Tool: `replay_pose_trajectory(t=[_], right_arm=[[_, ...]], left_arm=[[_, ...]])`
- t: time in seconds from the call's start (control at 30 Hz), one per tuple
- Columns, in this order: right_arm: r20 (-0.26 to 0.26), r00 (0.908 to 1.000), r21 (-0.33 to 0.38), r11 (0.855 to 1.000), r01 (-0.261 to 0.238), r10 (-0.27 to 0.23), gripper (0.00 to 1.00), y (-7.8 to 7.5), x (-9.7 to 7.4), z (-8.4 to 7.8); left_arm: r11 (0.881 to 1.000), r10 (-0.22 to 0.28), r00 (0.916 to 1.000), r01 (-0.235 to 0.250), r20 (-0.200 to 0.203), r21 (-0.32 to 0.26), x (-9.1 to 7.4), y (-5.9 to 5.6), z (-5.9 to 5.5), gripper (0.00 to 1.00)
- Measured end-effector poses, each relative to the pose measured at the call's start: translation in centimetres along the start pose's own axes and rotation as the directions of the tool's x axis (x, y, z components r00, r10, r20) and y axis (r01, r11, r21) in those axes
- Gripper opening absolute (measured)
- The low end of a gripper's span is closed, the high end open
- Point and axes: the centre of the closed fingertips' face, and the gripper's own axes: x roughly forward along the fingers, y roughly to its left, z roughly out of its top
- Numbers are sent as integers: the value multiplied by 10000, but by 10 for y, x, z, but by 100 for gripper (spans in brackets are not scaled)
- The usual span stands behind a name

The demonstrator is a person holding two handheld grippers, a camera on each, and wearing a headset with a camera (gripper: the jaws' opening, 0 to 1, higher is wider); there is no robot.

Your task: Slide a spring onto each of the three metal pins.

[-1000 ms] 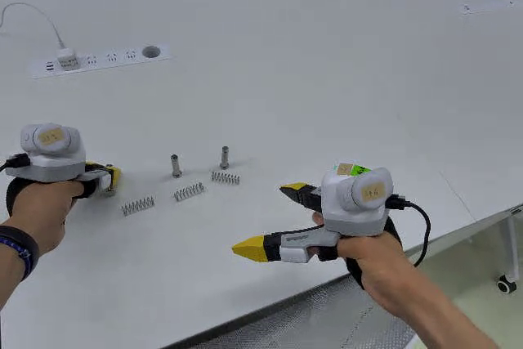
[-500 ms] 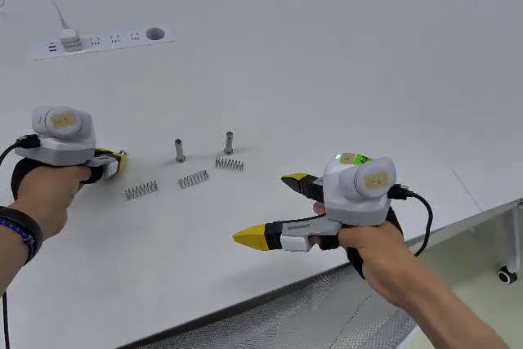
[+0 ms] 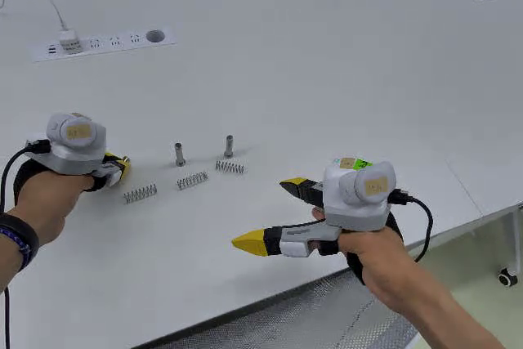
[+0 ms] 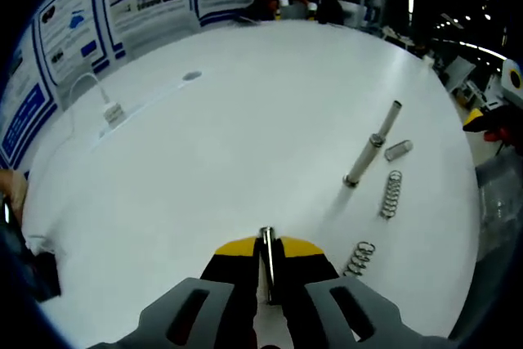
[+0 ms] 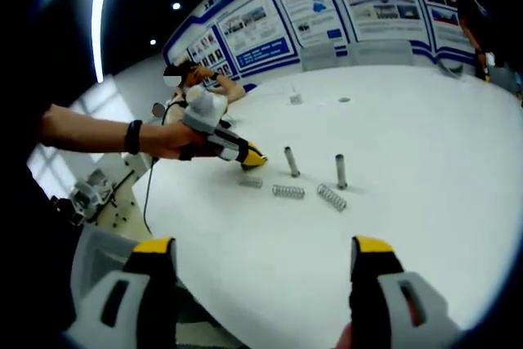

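Two metal pins (image 3: 179, 154) (image 3: 229, 146) stand upright on the white table. Three springs (image 3: 140, 194) (image 3: 192, 180) (image 3: 230, 167) lie flat just in front of them. My left gripper (image 3: 121, 166) rests low at the left of the springs, shut on a third metal pin (image 4: 266, 252), which pokes out between its yellow tips. In the left gripper view the standing pins (image 4: 373, 143) line up ahead, with springs (image 4: 391, 194) beside them. My right gripper (image 3: 274, 214) hovers wide open and empty near the table's front edge; its own view shows the pins (image 5: 289, 161) (image 5: 341, 171) and springs (image 5: 288, 191) ahead.
A white power strip (image 3: 102, 41) with a plug and cable lies at the far left of the table. The table's front edge (image 3: 458, 226) runs close behind my right hand, with floor beyond it. Bare tabletop lies around the pins.
My left gripper has edged a little to the right, nearer the springs, still shut on the pin. The right gripper has hardly moved. The head camera has shifted slightly.
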Motion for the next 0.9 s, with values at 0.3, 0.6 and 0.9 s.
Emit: replay_pose_trajectory(t=[0.3,0.6,0.9], right_arm=[[-1,10000,-11,10000,-88,88,89,2,4,2],[-8,10000,73,9999,-96,97,89,3,4,-3],[236,9997,136,9999,-26,23,89,-1,0,3]], left_arm=[[9992,394,9988,-395,-288,-37,0,2,3,8],[9955,652,9978,-646,69,-694,-20,6,5,8],[9896,763,9968,-729,229,-1237,-31,7,2,8]])
